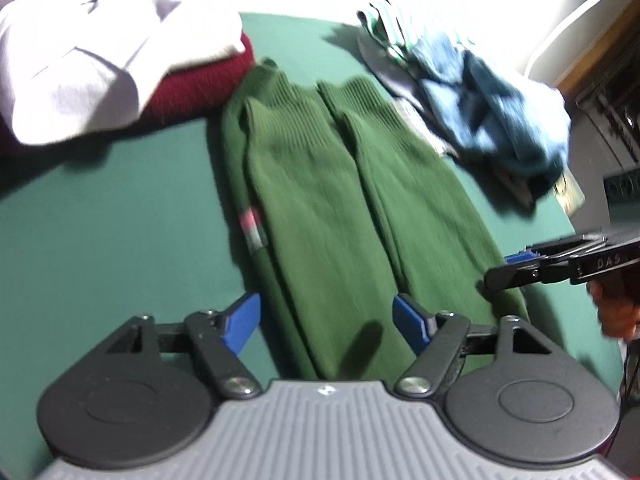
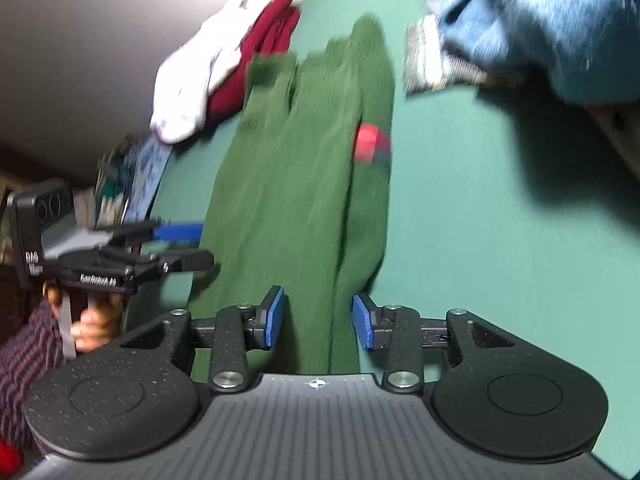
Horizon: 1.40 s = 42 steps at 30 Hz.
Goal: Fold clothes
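My left gripper [image 1: 326, 322] fingers spread apart, holding nothing, green sweater [image 1: 340, 208] flat on the green worktop [image 1: 100, 220] between and ahead of them, my right gripper [image 2: 318, 322] fingers likewise parted over its edge, "DAS" readable on the right gripper, "GenRobot.AI" on the left.

You have a green table cover [image 1: 120, 208] under everything. At your far right a white chair frame [image 1: 580, 12] stands beside dark shelving [image 1: 612, 92]. A small printed card [image 1: 568, 192] lies at the cover's right edge.
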{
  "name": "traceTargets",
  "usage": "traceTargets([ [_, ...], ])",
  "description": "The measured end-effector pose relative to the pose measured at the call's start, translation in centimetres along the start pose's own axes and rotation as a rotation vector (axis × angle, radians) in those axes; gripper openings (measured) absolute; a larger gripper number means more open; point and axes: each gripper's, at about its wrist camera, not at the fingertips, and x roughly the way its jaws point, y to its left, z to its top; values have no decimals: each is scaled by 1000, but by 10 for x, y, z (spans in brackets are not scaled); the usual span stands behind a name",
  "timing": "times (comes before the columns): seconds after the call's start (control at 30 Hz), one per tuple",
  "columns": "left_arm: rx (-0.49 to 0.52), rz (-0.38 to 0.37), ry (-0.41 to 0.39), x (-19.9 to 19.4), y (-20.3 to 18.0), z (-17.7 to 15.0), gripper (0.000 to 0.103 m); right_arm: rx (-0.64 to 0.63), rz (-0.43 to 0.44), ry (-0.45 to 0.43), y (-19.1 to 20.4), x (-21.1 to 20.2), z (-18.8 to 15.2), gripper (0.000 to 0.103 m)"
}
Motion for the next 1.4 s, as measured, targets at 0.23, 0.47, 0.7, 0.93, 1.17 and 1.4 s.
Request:
traceTargets([
  [0.23,-53,26,-71,10,13,19,38,5,8,-63,-8,7,14,18],
  [0.47,-103,-39,-80,7,36,20,41,-6,-48,-116,-6,-1,10,33],
  [0.7,-66,0,-106,19,32,46,70,33,-75,-247,-12,12,52,47],
  [0.93,-29,68,-124,28,33,66,30,-16,-109,-219,-18,31,80,13],
  [1.17,-21,20,-128,26,44,71,40,-69,-105,-206,-15,34,86,30],
  [1.4,8,14,-160,40,36,89,66,-148,-131,-257,-4,55,108,38],
])
